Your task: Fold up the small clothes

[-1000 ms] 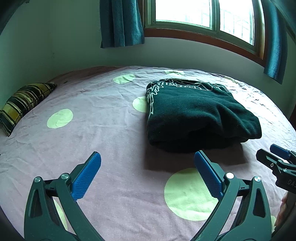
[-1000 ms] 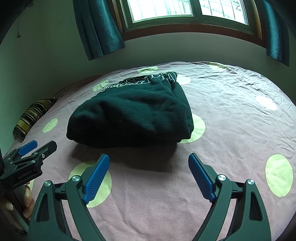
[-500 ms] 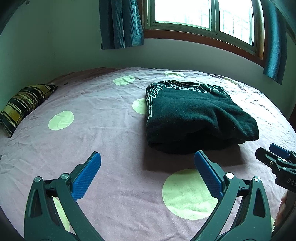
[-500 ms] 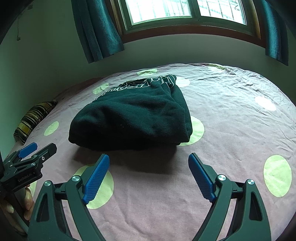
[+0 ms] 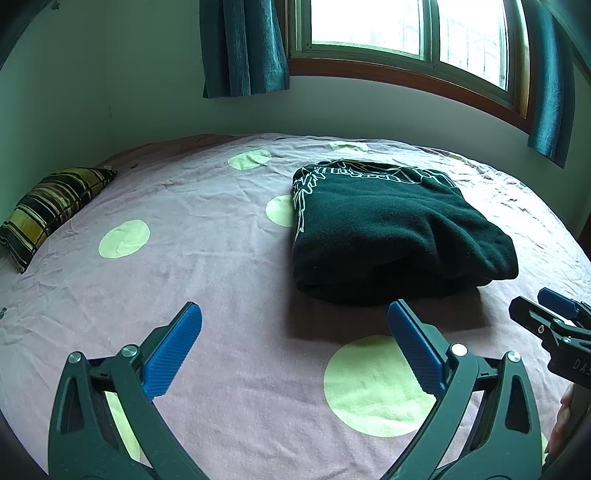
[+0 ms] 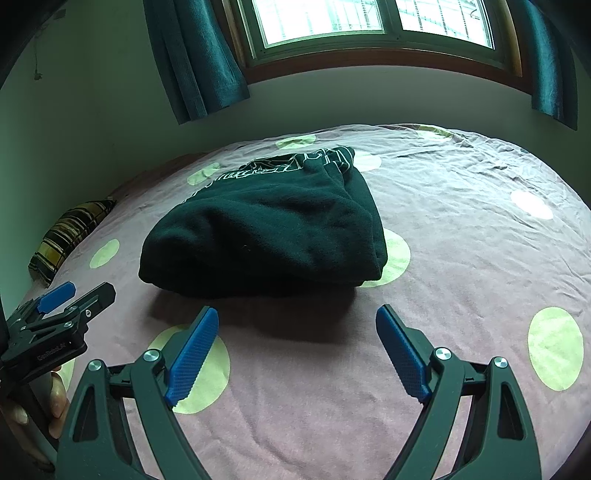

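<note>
While the folded dark sweater (image 5: 399, 236) lies in a thick bundle on the bed (image 5: 221, 266), right of centre in my left view and centre in my right view, neither of my tools touches it. My left hand-held gripper (image 5: 295, 343) hangs at the bottom of its frame, blue pads wide apart and empty. My right hand-held gripper (image 6: 297, 350) sits likewise, spread and empty. A striped pillow (image 5: 51, 206) rests at far left; curtains (image 5: 243, 44) flank the window (image 5: 406, 29) above.
</note>
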